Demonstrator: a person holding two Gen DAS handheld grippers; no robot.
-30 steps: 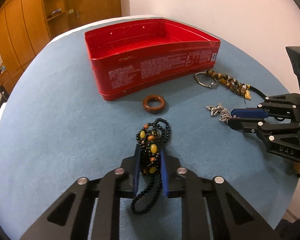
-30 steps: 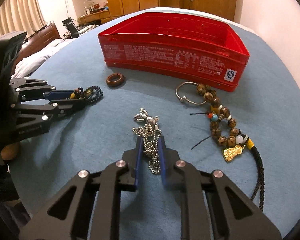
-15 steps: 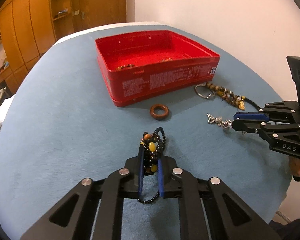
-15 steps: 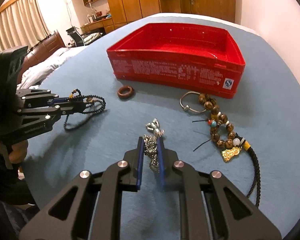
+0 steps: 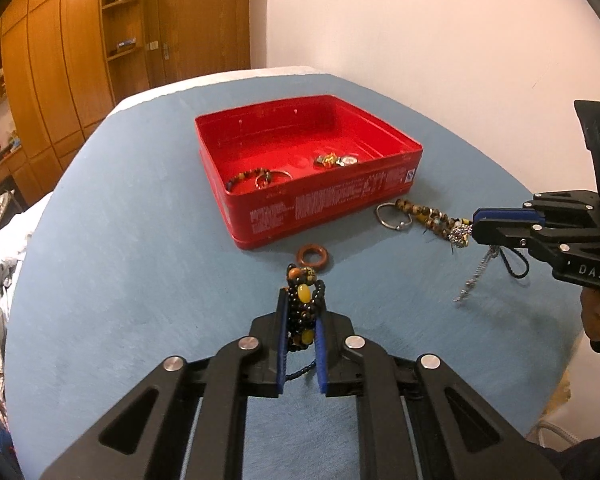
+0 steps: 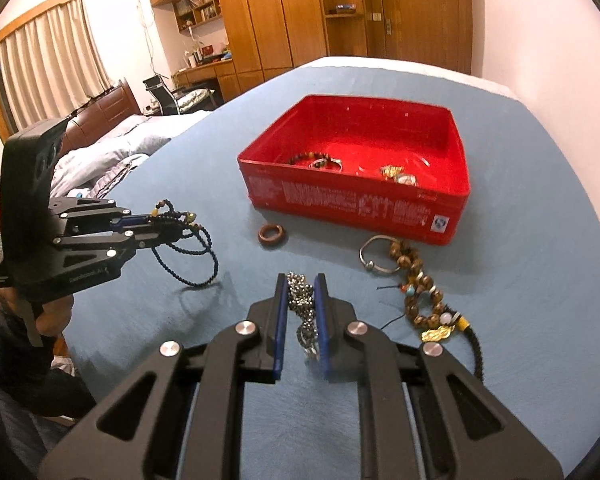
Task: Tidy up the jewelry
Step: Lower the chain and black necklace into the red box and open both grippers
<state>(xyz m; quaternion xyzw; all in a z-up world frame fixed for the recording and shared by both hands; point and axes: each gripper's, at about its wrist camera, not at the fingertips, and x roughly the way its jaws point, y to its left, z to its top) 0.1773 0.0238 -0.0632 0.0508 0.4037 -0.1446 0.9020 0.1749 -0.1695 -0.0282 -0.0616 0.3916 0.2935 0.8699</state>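
My left gripper [image 5: 301, 300] is shut on a black bead necklace with yellow and brown beads [image 5: 302, 298], held above the blue table; its loops hang below the left gripper [image 6: 180, 224] in the right wrist view. My right gripper [image 6: 301, 284] is shut on a silver chain [image 6: 303, 304], lifted off the table; the chain [image 5: 474, 276] dangles under the right gripper [image 5: 476, 226] in the left wrist view. The red tin [image 5: 328, 204] holds a few pieces of jewelry. A brown ring [image 5: 313, 257] and a brown bead string with a metal ring [image 5: 424, 214] lie before the tin.
The round table has a blue cloth [image 5: 120, 300]. A white wall stands behind it on the right. A bed [image 6: 112, 160] and wooden cabinets [image 6: 292, 12] are beyond the table's left and far edges.
Both grippers rose from the table with their jewelry. The black necklace and the silver chain now hang in the air. The tin's inside has come into view.
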